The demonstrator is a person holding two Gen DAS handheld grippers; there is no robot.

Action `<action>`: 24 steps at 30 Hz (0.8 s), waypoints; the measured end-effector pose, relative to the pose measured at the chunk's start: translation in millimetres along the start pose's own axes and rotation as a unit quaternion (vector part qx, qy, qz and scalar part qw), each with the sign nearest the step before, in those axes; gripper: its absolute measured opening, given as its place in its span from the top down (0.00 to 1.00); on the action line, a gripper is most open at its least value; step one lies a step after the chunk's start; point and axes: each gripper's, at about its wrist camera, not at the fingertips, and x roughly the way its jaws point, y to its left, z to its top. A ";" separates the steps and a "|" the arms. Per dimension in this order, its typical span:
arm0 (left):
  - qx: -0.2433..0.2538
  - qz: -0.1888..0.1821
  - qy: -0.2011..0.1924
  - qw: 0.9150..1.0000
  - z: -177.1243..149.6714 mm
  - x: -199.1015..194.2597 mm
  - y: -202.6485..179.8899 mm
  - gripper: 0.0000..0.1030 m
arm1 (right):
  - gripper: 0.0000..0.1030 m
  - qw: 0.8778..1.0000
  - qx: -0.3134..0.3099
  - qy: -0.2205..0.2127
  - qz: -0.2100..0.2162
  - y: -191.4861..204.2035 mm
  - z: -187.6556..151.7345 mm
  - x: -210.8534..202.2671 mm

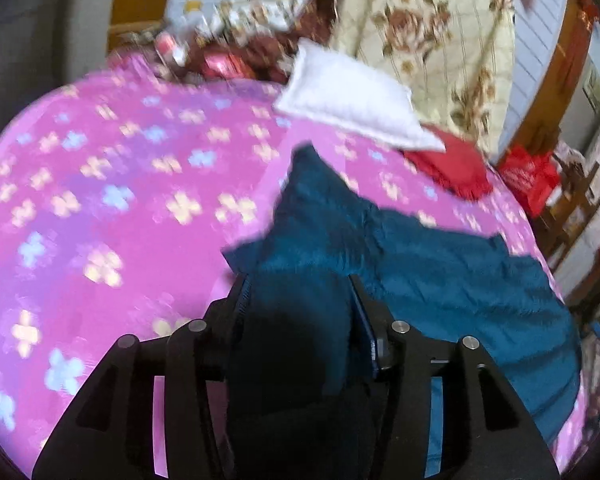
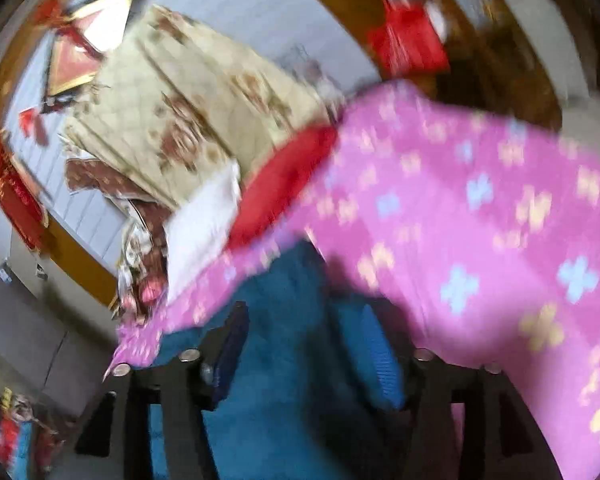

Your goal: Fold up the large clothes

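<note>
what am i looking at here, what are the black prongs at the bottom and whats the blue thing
These are two views from cameras mounted on hand-held grabbing tools, one in each of a person's hands. The black prongs are each tool's jaws. The left gripper has a fold of the teal garment between its jaws. The right gripper, seen in the blurrier view, stands wide over the same teal cloth; whether it grips is unclear. The garment lies on a pink flowered bedspread, with a white pillow, a red cloth and a cream floral quilt behind.
</note>
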 end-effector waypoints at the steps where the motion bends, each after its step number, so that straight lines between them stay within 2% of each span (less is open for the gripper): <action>1: 0.017 0.019 -0.032 0.999 0.1 -13.0 -6.9 0.54 | 0.20 0.998 -0.054 0.005 -0.014 26.5 -3.5 2.5; 3: 0.044 0.029 -0.068 0.996 -1.0 -29.4 -17.8 0.53 | 0.19 0.986 -0.159 0.043 -0.021 73.3 -18.9 19.7; 6: 0.075 0.053 -0.109 0.990 -5.1 -45.9 -30.5 0.50 | 0.19 0.956 -0.278 0.088 -0.034 124.0 -56.9 45.7; 7: 0.081 0.049 -0.108 0.990 -7.6 -47.7 -35.8 0.48 | 0.19 0.949 -0.299 0.097 -0.037 128.9 -65.0 51.6; 9: 0.100 0.016 -0.082 0.992 -14.1 -40.0 -44.1 0.48 | 0.19 0.934 -0.331 0.121 -0.063 130.5 -81.3 66.7; 10: 0.115 0.006 -0.064 0.991 -19.8 -32.3 -50.2 0.48 | 0.19 0.933 -0.326 0.139 -0.066 122.1 -84.0 75.6; 12: 0.152 0.019 -0.017 0.988 -35.5 -3.2 -62.0 0.48 | 0.11 0.949 -0.271 0.157 -0.042 96.8 -87.0 81.9; 13: 0.157 0.026 0.004 0.987 -42.0 8.6 -63.9 0.48 | 0.04 0.956 -0.248 0.154 -0.032 85.4 -85.2 83.3; 14: 0.157 0.030 0.026 0.987 -48.7 22.4 -63.2 0.48 | 0.02 0.959 -0.237 0.153 -0.023 78.8 -85.1 84.3; 15: 0.152 0.028 0.021 0.988 -51.1 24.6 -62.5 0.48 | 0.02 0.961 -0.229 0.152 -0.018 75.5 -85.1 86.4; 19: 0.129 0.037 0.016 0.991 -47.5 8.5 -58.7 0.48 | 0.00 0.960 -0.226 0.160 -0.048 84.7 -88.3 83.9; 20: 0.113 0.039 0.012 0.993 -49.0 -2.2 -55.5 0.48 | 0.05 0.963 -0.216 0.152 -0.053 88.4 -87.5 76.5; 22: 0.094 0.043 0.012 0.995 -56.6 -24.5 -54.8 0.47 | 0.06 0.972 -0.190 0.131 -0.036 98.2 -86.7 48.3; 24: 0.086 0.043 0.010 0.995 -67.3 -50.6 -58.0 0.36 | 0.06 0.978 -0.178 0.104 -0.024 114.9 -88.1 16.7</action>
